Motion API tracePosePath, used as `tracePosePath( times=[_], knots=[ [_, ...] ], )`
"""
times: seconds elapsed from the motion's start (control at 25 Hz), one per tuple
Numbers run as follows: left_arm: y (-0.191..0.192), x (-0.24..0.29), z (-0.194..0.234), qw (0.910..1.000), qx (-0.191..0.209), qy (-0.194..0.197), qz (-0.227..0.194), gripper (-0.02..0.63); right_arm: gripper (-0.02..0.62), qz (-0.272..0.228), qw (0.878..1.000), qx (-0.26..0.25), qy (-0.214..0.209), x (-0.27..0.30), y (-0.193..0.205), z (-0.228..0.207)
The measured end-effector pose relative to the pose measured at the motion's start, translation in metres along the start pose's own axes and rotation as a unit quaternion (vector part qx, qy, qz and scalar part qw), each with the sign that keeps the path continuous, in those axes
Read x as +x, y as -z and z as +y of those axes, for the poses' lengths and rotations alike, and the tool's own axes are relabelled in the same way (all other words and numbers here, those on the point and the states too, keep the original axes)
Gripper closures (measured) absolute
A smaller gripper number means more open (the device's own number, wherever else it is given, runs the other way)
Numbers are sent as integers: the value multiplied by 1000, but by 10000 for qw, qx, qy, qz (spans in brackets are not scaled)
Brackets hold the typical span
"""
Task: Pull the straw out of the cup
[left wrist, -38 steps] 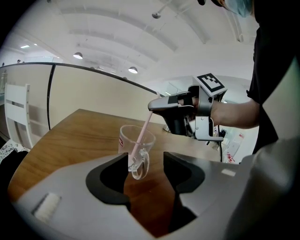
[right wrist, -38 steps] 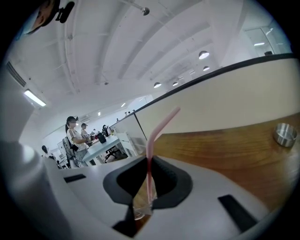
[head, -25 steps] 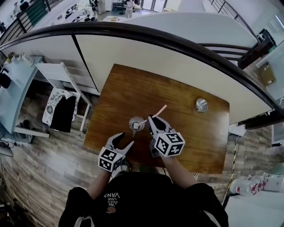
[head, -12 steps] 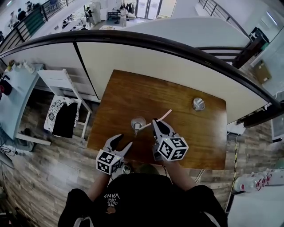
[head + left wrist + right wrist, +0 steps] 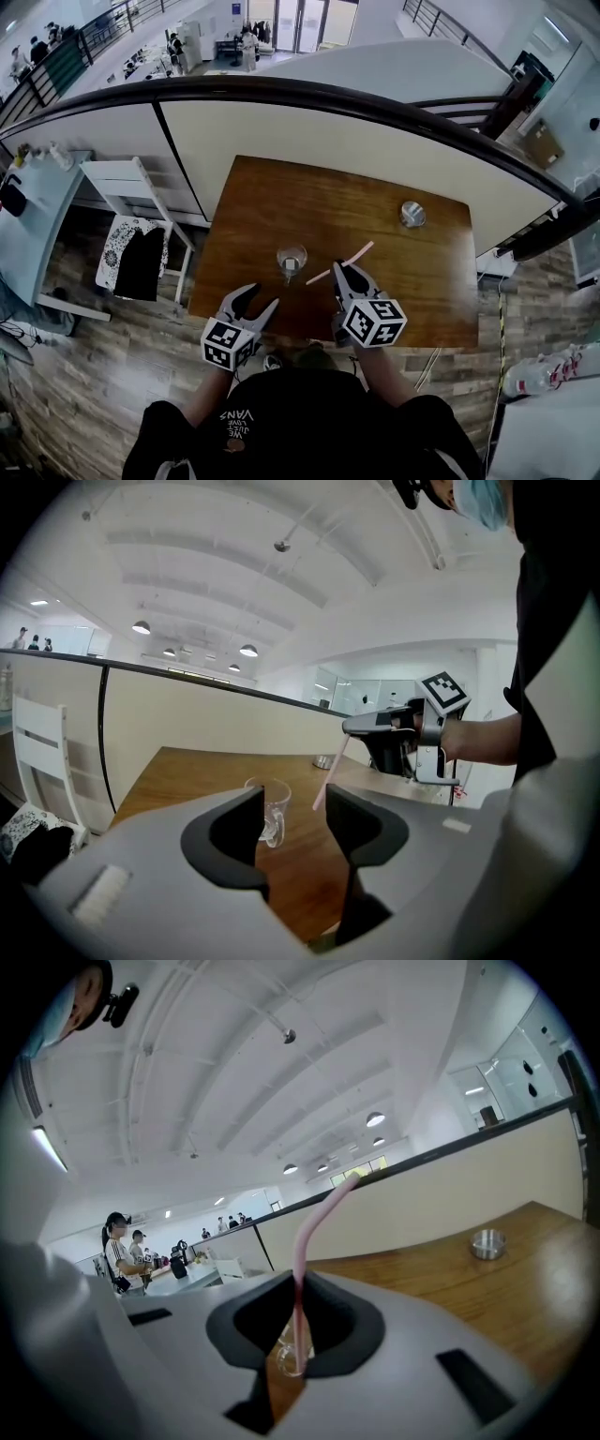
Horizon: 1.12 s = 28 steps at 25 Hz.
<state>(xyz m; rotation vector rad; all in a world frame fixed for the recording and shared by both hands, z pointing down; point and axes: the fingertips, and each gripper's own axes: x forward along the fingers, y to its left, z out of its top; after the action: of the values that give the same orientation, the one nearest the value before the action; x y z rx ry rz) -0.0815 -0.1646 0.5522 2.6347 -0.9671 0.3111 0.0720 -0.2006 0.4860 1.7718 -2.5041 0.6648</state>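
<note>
A clear glass cup stands on the wooden table near its front edge. My right gripper is shut on a pink bendy straw, just right of the cup. The straw slants free of the cup, its lower end hanging in the air beside the rim. In the right gripper view the straw rises from between the shut jaws. My left gripper is open and holds nothing, in front of the cup and apart from it. From the left gripper view I see the cup, the straw and the right gripper.
A small round metal dish sits at the table's far right. A white partition with a dark rail runs behind the table. A white chair and a dark garment stand to the left, off the table.
My right gripper has moved to the right with the straw, and the straw's lower end has come out of the cup. The left gripper has risen a little, still open.
</note>
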Motion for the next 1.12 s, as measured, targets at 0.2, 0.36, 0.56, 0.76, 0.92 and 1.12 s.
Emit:
tracePosePath(
  times=[0.2,0.36,0.56,0.76,0.92,1.12],
  knots=[
    [0,-15,-5,10000,59,-24,-20,451,557,-19,9999,35,163,-22,9,-1],
    [-9,-24,-8,9997,195,-63,-157,520,557,-11,9995,95,295,-35,20,-2],
    [-1,-29,-10,9996,243,-24,-173,566,557,13,9990,150,418,-49,33,-1],
    [2,-32,-17,9995,251,83,-152,587,557,82,9985,186,502,-62,47,-1],
    [8,-35,-22,9996,221,115,-99,594,557,148,9981,212,560,-69,55,0],
    [14,-39,-22,9996,246,132,-93,594,557,265,9975,254,610,-73,69,2]
  ],
)
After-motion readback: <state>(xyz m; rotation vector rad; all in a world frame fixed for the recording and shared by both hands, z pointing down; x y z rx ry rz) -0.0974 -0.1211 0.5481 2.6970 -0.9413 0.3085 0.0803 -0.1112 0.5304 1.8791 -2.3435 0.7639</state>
